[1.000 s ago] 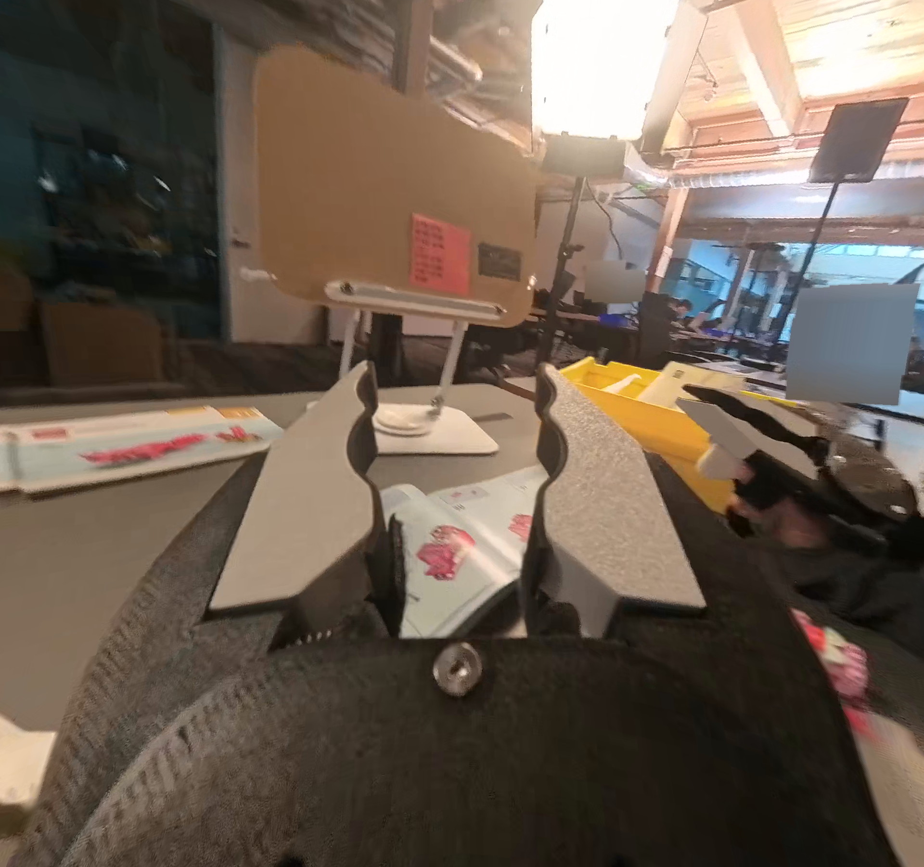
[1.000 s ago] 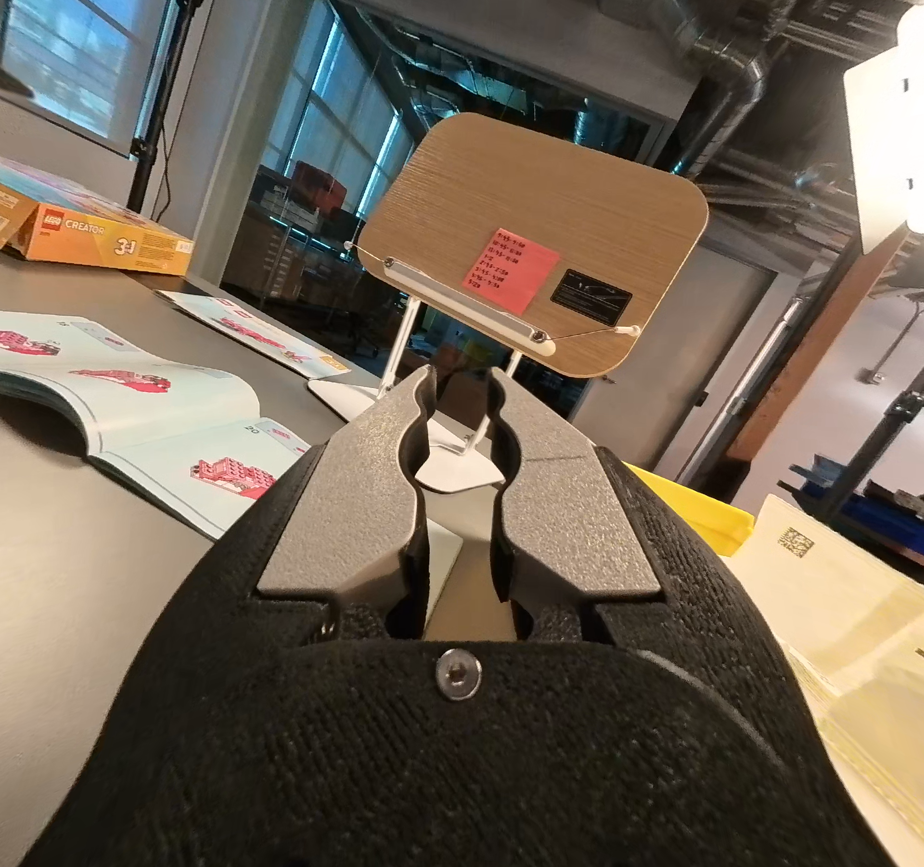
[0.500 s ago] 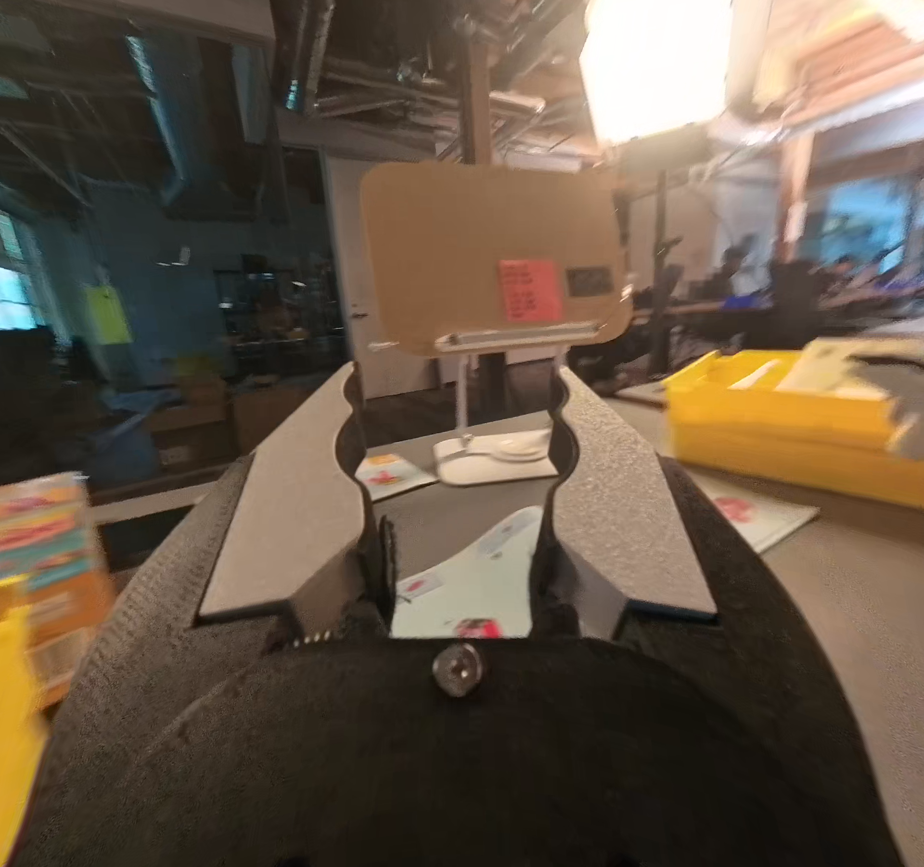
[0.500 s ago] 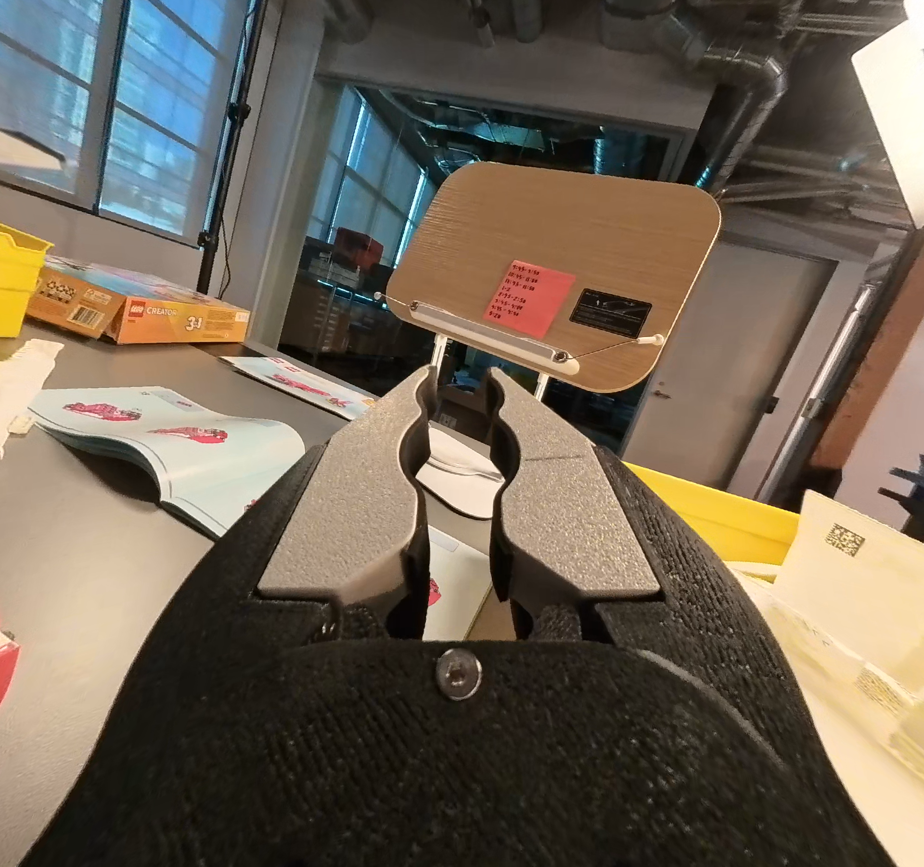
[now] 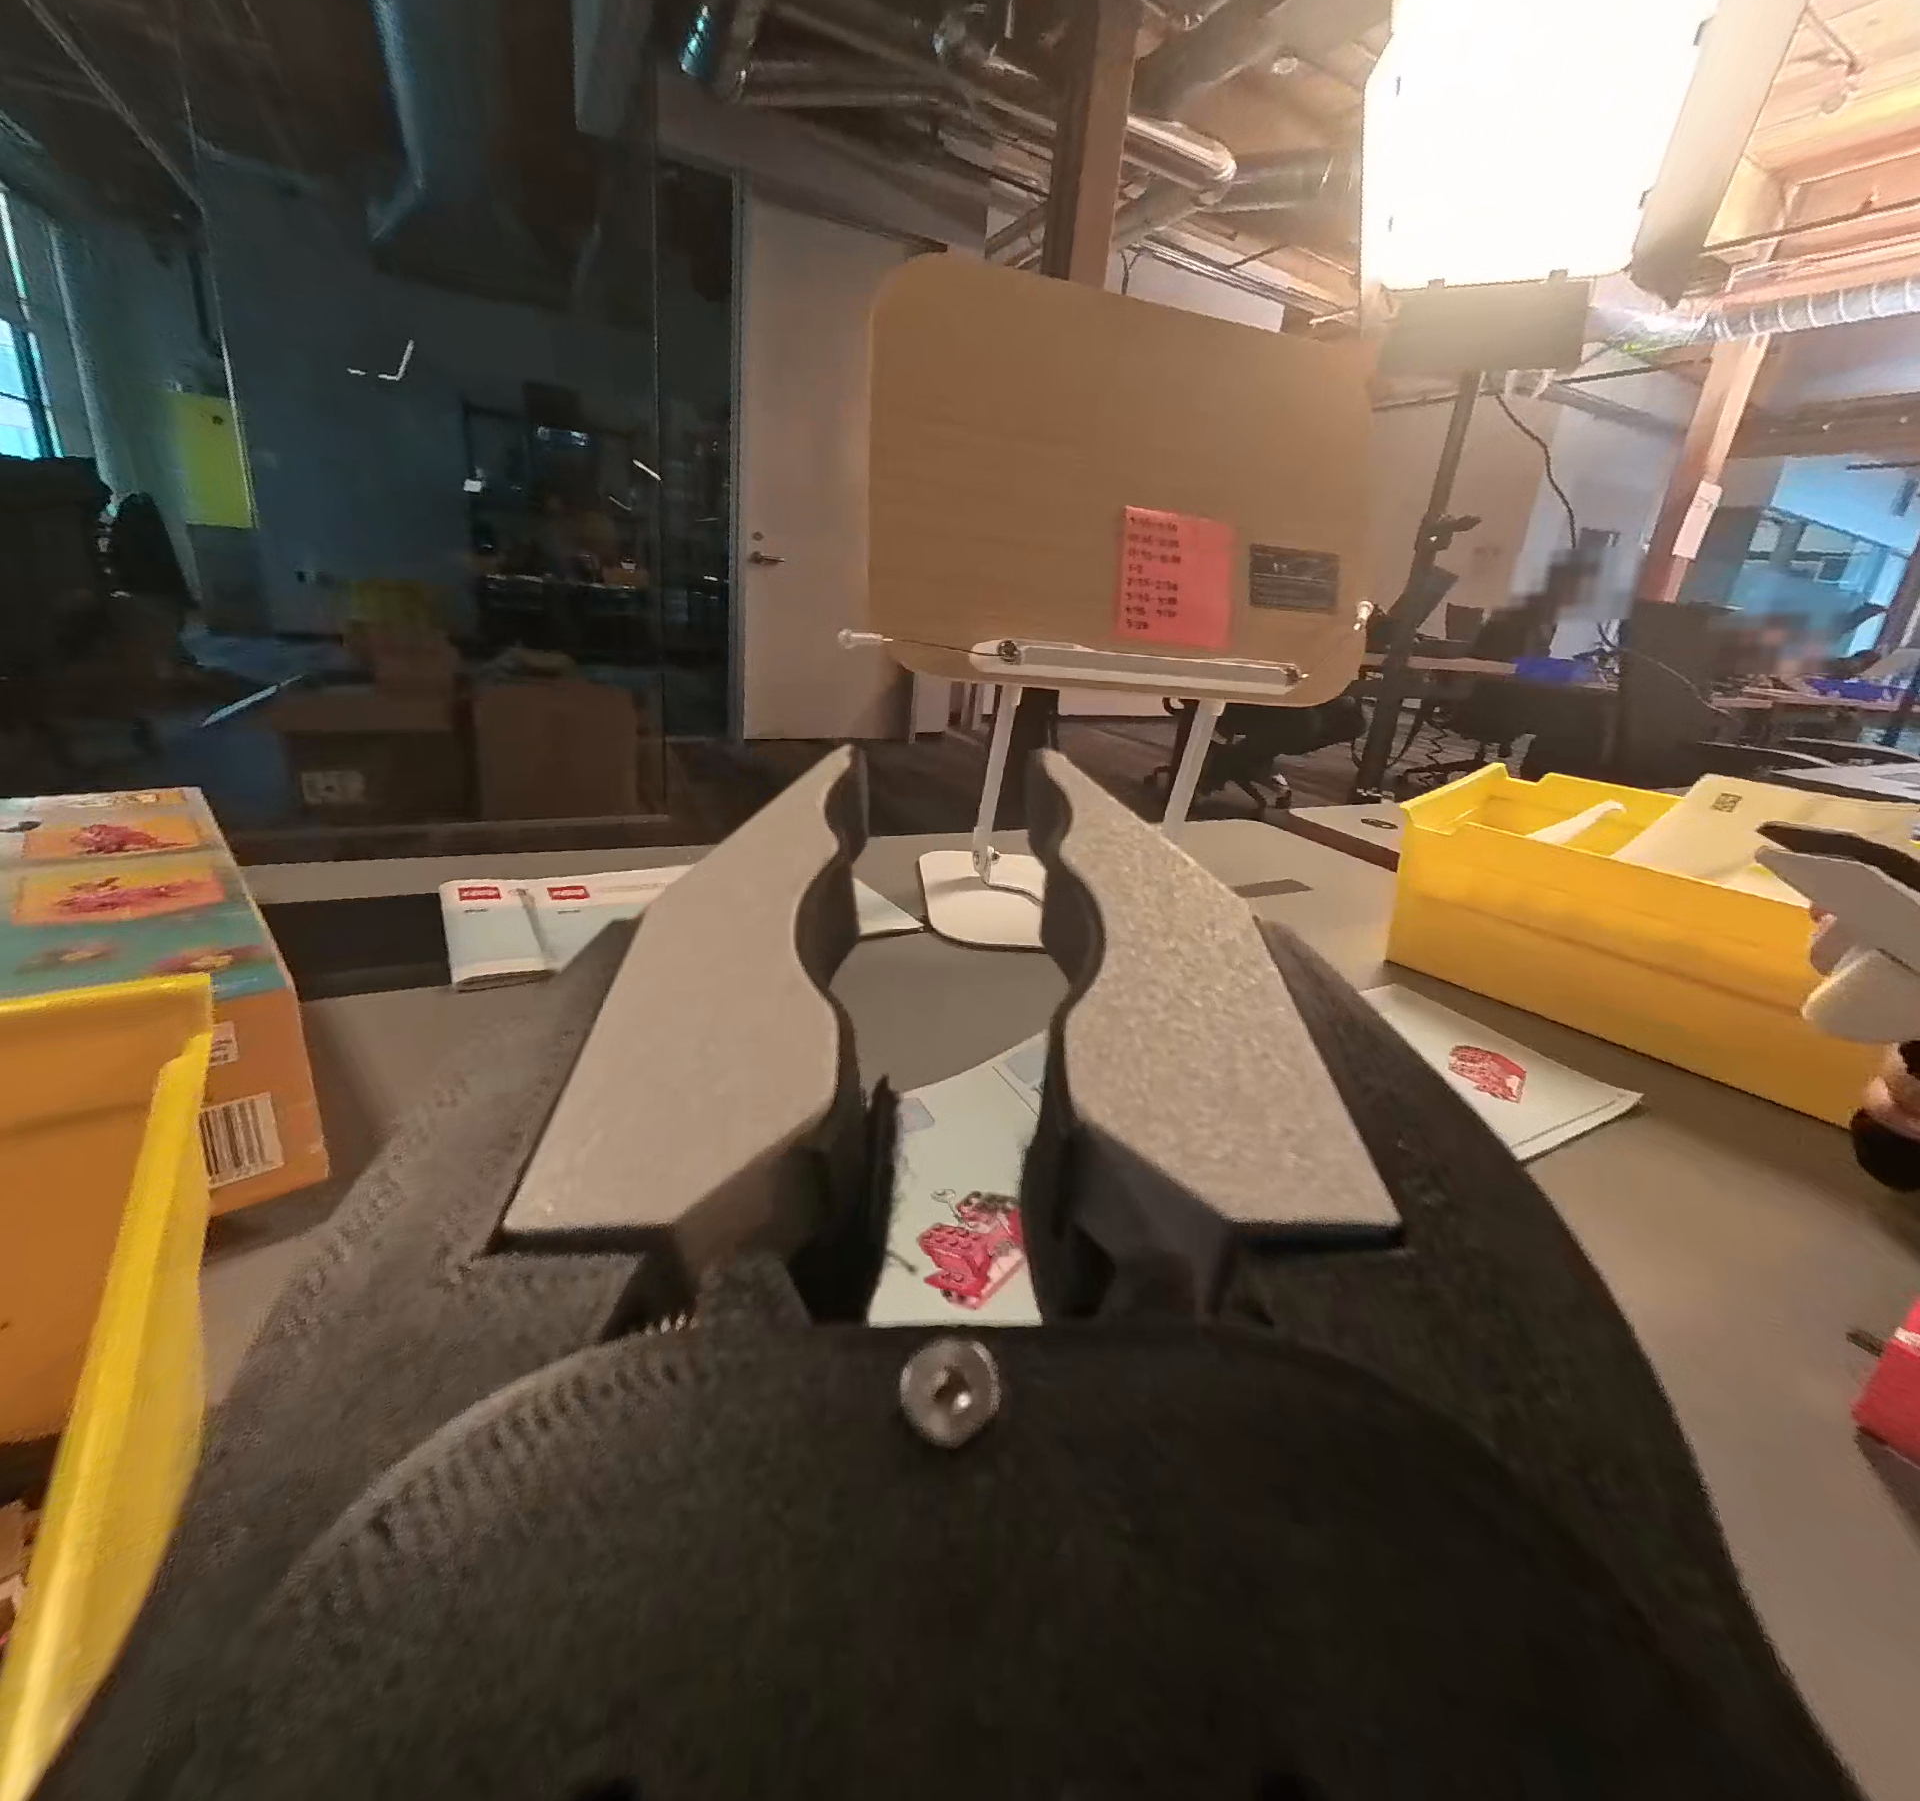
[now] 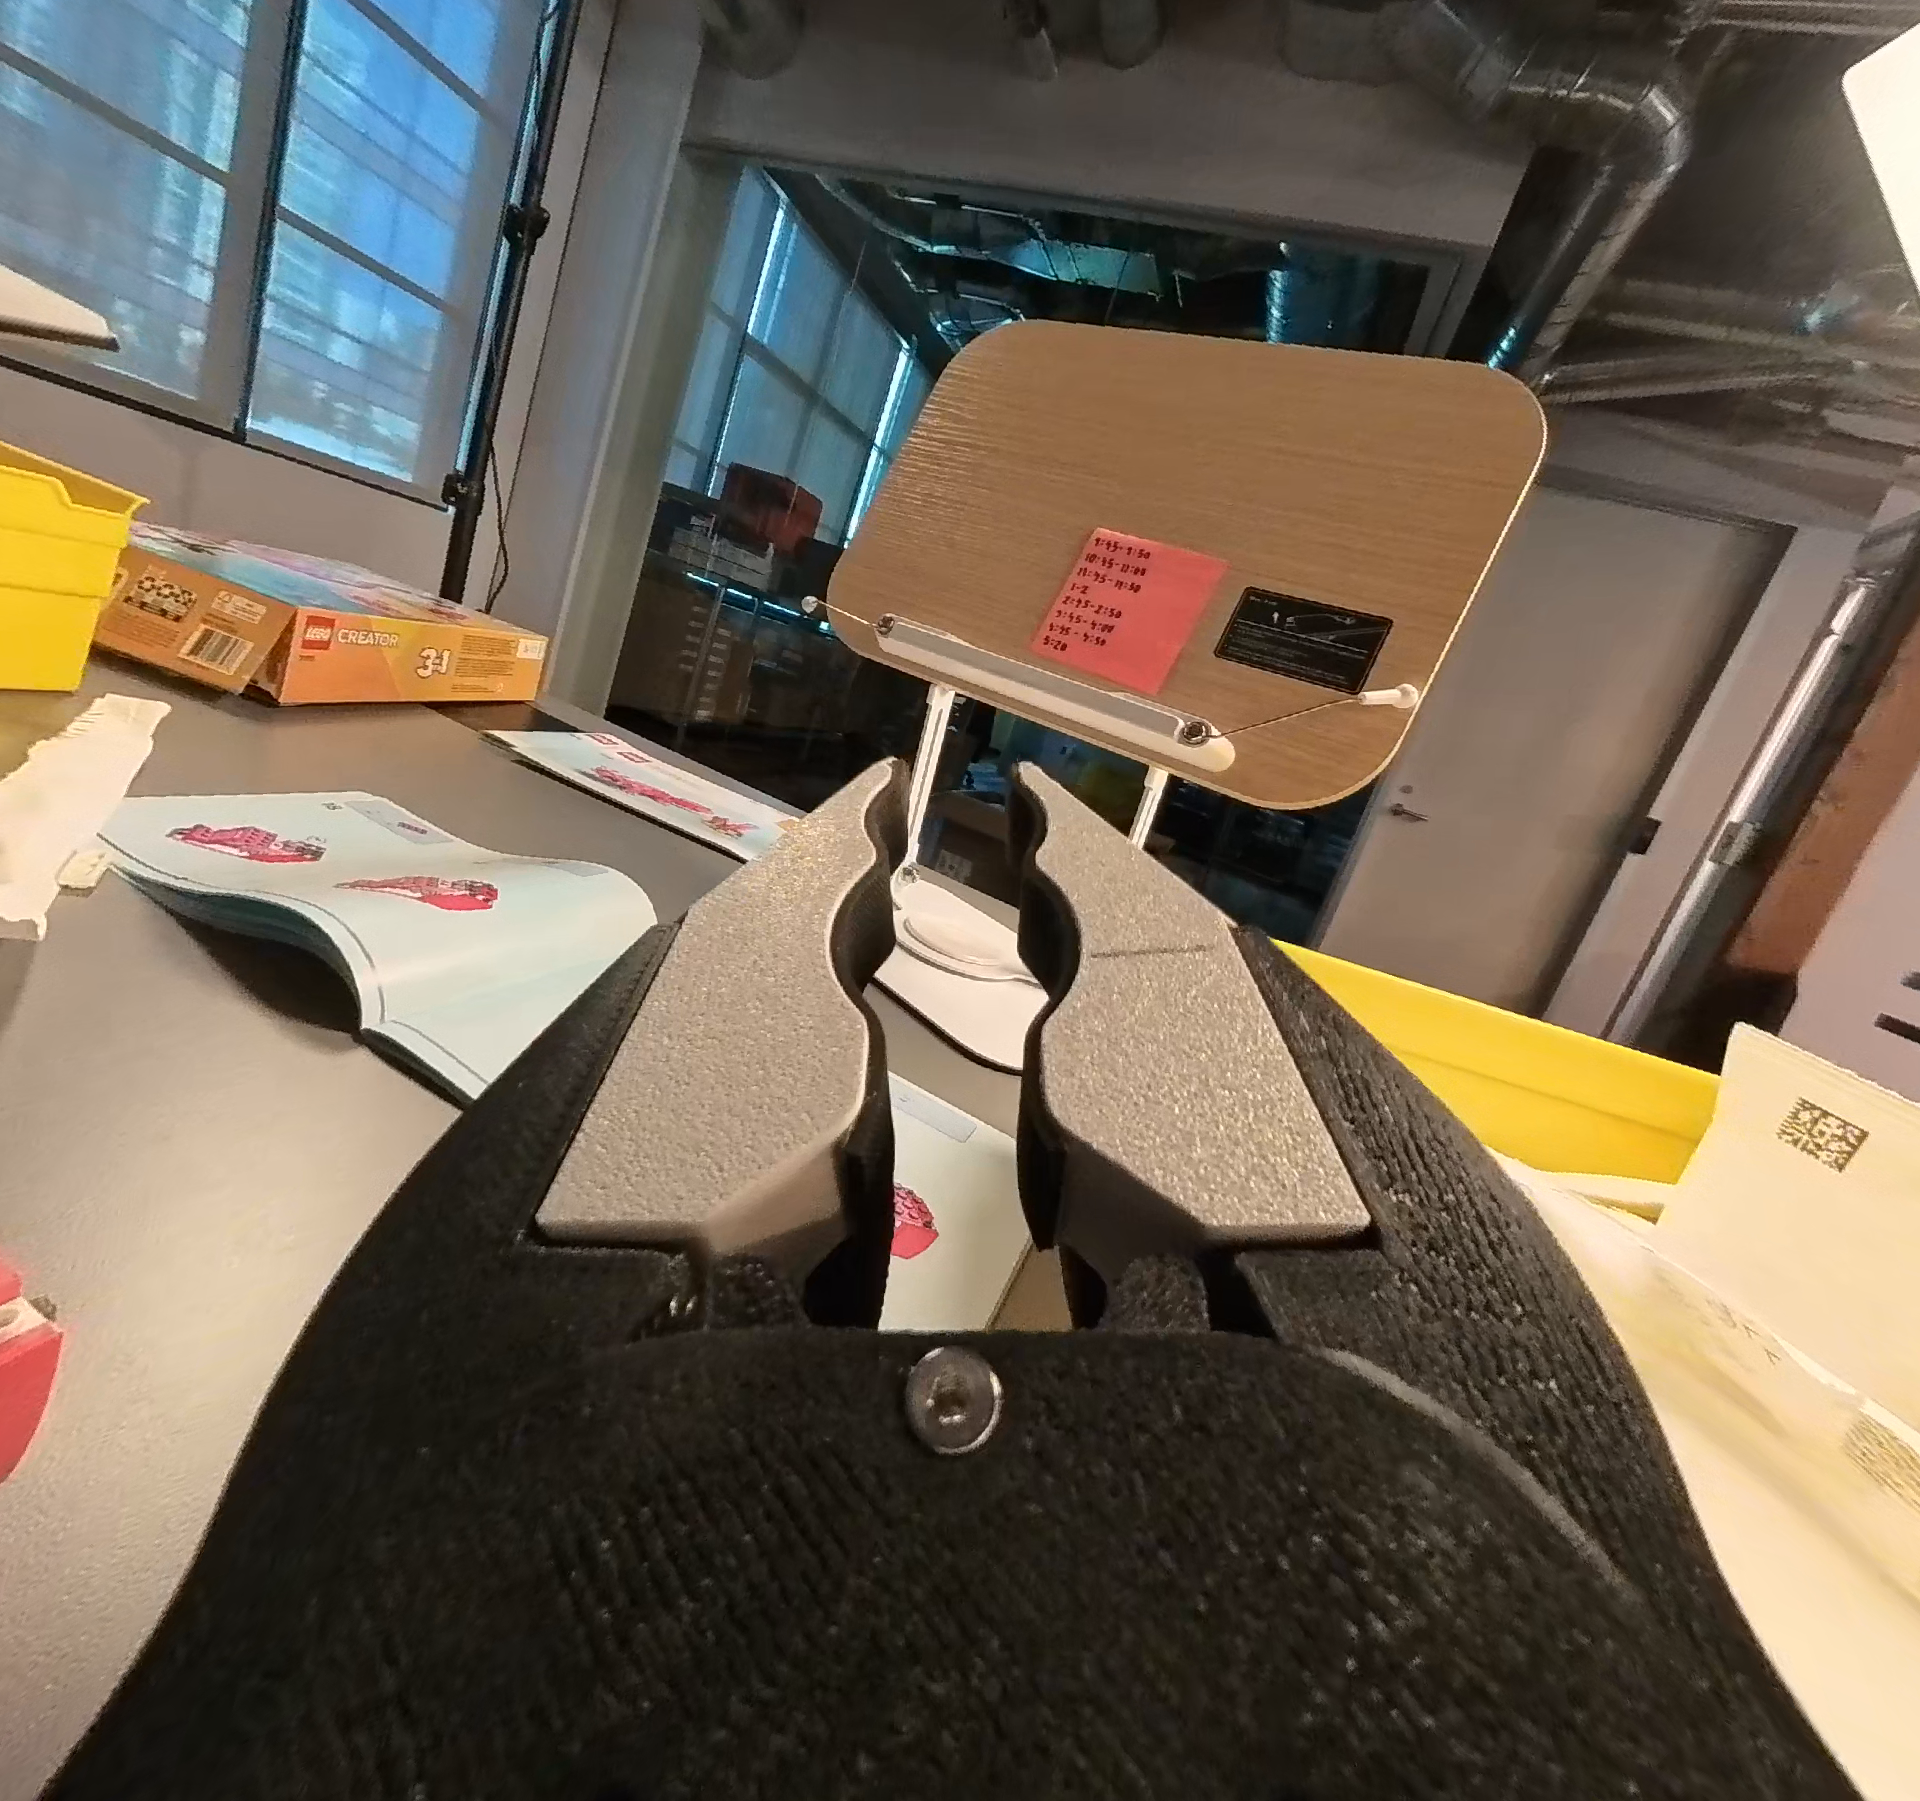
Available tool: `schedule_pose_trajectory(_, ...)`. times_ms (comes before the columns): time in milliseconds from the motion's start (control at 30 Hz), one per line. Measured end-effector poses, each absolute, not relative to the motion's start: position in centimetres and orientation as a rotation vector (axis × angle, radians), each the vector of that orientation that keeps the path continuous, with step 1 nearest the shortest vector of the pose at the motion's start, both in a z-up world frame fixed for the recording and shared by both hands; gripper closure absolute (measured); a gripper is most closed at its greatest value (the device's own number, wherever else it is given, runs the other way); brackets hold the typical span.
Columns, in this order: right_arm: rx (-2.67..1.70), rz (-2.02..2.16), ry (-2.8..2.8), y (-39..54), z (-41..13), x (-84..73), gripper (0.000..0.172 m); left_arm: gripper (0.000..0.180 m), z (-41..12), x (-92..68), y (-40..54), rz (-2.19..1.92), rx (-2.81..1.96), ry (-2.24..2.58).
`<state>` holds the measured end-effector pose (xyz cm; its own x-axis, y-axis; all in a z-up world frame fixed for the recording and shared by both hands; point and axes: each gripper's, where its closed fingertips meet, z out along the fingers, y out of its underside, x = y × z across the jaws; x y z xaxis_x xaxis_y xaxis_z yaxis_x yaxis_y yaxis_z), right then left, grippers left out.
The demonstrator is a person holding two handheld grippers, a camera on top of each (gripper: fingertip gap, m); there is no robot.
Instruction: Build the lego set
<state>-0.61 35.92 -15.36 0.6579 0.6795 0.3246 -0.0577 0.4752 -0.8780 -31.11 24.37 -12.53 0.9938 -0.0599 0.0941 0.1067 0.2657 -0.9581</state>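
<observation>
Wooden book stand (image 5: 1117, 463) faces both tools, left (image 5: 945, 785) and right (image 6: 956, 785), raised, narrow, gripping nothing.

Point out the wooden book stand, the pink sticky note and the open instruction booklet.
wooden book stand (image 6: 1195, 463): right wrist view, bare board.
pink sticky note (image 6: 1127, 608): right wrist view, centre.
open instruction booklet (image 6: 416, 920): right wrist view, top page.

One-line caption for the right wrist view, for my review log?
Right gripper, jaws slightly apart and empty, faces a wooden book stand above an open instruction booklet on a grey table.
</observation>
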Motion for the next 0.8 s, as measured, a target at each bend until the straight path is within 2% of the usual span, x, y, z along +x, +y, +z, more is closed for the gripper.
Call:
schedule_pose_trajectory(167, -0.988, 0.488, -0.738, 36.1, -15.5, -0.6, 0.157, 0.164, -13.0, -29.9, 24.7, -0.223, -1.343, -0.032)
schedule_pose_trajectory(333, -0.993, 0.402, -0.677, 36.9, -15.1, 0.5, 0.164, 0.164, -13.3, -29.6, 25.0, -0.236, -1.353, -0.029)
schedule_pose_trajectory(800, -1.027, 0.368, -0.637, 37.7, -15.2, 1.2, 0.169, 0.165, -13.1, -29.4, 24.9, -0.217, -1.336, -0.017)
